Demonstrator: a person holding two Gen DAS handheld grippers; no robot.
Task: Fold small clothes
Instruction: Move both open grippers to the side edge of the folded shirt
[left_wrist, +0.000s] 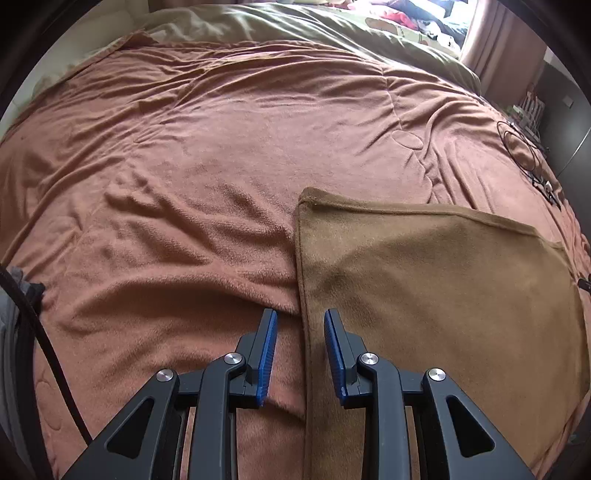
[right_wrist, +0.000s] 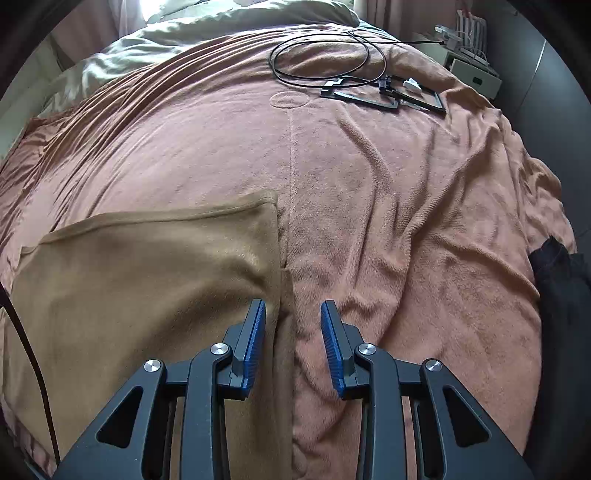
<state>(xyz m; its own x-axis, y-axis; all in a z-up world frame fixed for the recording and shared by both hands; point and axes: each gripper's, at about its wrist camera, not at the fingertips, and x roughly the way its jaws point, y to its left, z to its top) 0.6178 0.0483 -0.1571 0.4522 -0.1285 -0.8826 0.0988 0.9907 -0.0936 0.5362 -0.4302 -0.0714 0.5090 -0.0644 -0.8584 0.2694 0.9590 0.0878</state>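
Left wrist view, far left: a black cable (left_wrist: 44, 332) runs down the edge of the frame, beside a bit of grey fabric (left_wrist: 14, 295).
Left wrist view, bed: a rust-pink fleece blanket (left_wrist: 184, 166) covers the bed, wrinkled, with an olive duvet (left_wrist: 295, 29) bunched at its far end.
Left gripper: the left gripper (left_wrist: 300, 321) is released, its blue-padded fingers (left_wrist: 269, 354) spread apart and holding nothing; the left finger is over the blanket, the right finger over the cloth.
Left gripper and cloth edge: the left edge of the brown cloth (left_wrist: 443, 295) runs up between the two fingers; whether the pads touch the fabric, I cannot tell.
Task item: the brown cloth lies flat on the blanket at the near side of the bed, its far left corner slightly curled.
Right wrist view, cloth: the same brown cloth (right_wrist: 129, 295) fills the lower left, its right edge straight and its far right corner squared.
Right gripper: the right gripper (right_wrist: 292, 312) is also released and empty-handed, straddling the right edge of the cloth, left finger over cloth, right finger over the blanket (right_wrist: 406, 221).
Right wrist view, far side: a looped black wire (right_wrist: 325, 55) and flat black frame pieces (right_wrist: 406, 98) lie on the blanket, well apart from the cloth.
Right wrist view, far right: a dark garment (right_wrist: 557, 295) sits at the bed's edge.
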